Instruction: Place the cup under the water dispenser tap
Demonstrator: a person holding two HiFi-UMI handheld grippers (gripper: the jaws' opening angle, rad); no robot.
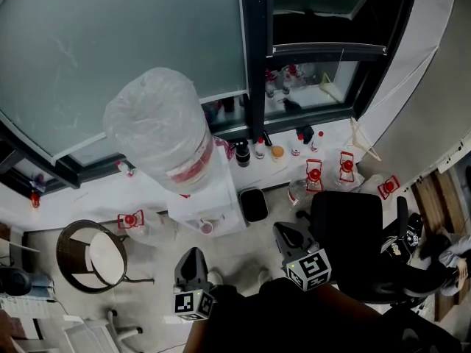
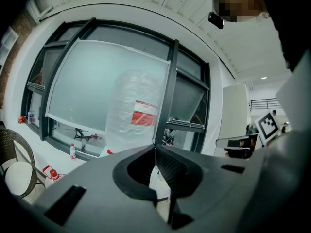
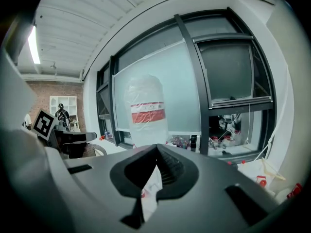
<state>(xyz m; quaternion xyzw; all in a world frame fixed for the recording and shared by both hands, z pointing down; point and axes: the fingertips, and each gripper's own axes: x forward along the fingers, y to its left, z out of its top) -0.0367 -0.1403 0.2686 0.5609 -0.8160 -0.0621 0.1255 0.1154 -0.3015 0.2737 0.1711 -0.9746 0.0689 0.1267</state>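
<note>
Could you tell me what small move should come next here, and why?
Probably open the left gripper and ease it toward the small cup at the front of the water dispenser. Both it and the right gripper are shut and empty, and the left one looks nearer the cup. Whether the cup is already in place is unclear.

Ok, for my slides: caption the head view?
Black left gripper and right gripper, both shut, face a white water dispenser bearing a plastic-wrapped bottle.
</note>
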